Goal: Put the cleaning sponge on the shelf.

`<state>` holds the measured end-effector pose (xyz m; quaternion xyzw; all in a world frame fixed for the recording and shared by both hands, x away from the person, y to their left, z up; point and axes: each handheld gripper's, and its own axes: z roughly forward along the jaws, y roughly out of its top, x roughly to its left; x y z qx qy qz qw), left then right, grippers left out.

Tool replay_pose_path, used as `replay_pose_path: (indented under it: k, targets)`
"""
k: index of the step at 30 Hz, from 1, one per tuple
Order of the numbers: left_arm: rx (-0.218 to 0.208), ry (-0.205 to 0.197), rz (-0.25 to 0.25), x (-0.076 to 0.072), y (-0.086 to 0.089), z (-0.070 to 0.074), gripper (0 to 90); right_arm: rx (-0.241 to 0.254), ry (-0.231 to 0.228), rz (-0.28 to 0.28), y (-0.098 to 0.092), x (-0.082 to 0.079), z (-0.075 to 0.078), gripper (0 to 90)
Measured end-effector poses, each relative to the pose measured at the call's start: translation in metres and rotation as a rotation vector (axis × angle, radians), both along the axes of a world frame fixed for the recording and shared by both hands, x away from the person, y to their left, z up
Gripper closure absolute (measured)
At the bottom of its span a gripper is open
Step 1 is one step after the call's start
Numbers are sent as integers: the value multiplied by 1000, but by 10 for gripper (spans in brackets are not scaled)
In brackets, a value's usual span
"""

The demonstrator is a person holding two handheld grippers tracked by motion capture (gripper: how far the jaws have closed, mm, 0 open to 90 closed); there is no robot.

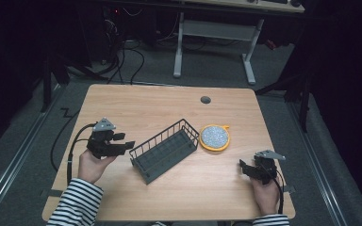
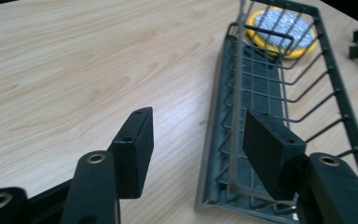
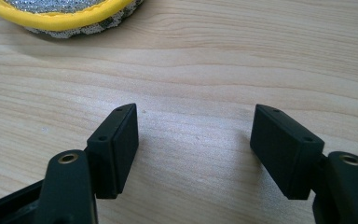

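A dark grey wire basket [image 1: 165,150] lies slantwise at the middle of the wooden table [image 1: 146,106]. Just to its right rests a round scrubber [image 1: 214,137] with a yellow rim and a glittery silver face. My left gripper [image 1: 126,140] is held at the basket's near left end, open. In the left gripper view its jaws [image 2: 198,121] stand wide apart with bare wood between them, and the basket [image 2: 261,84] runs away past the right-hand pad toward the scrubber [image 2: 282,25]. My right gripper [image 1: 242,168] rests low at the front right, open over bare wood [image 3: 193,112], the scrubber [image 3: 60,14] beyond it.
A small round cable hole [image 1: 205,100] sits near the table's far edge. Cables trail from both grippers off the table's sides. Beyond the table stand a white desk frame [image 1: 214,42] and floor cables. Bare wood stretches across the table's far half and front middle.
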<state>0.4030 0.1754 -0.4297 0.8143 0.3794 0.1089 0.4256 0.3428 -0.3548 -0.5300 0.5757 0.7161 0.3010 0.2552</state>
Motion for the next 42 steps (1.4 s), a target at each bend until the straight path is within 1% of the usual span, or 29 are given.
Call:
replay_pose_path:
  k: [1,5,9,12,16,18,22,24,25,27,28,29,31,35,37,39,40,41,42]
  targets:
    - [-4,2,34,0,6,-3,430,0,0,0,0,0,0,323]
    - [-19,14,114,-1,21,-15,422,0,0,0,0,0,0,323]
    - [-32,32,195,-6,35,-29,412,0,0,0,0,0,0,323]
    - [-19,43,240,-9,40,-43,407,0,0,0,0,0,0,323]
    - [17,53,268,-14,42,-59,402,1,0,0,0,0,0,324]
    - [36,49,275,-16,42,-66,399,0,-1,2,0,0,0,324]
    - [37,65,294,-17,41,-78,391,0,0,1,0,0,0,324]
    - [46,66,308,-17,39,-84,388,1,1,0,0,0,0,324]
    - [55,64,314,-17,39,-87,386,2,2,-1,0,0,0,329]
    - [76,46,329,-18,37,-91,385,10,-1,-11,0,0,0,344]
    - [76,46,329,-18,37,-91,386,13,0,-16,-1,0,0,345]
    - [98,30,339,-18,36,-95,386,15,1,-19,0,0,0,345]
    - [110,18,351,-19,36,-97,386,8,-1,-18,0,0,0,344]
    - [108,23,378,-17,38,-103,385,5,1,-20,1,0,0,342]
    - [100,10,386,-17,39,-105,383,2,0,-19,1,0,0,339]
    - [95,8,391,-16,39,-105,382,4,2,-21,1,1,0,344]
    - [96,3,388,-16,39,-105,379,3,14,-26,1,1,2,347]
    - [107,-8,385,-16,39,-106,374,1,33,-34,2,3,3,358]
    - [124,-18,380,-17,37,-107,366,15,45,-28,2,5,5,372]
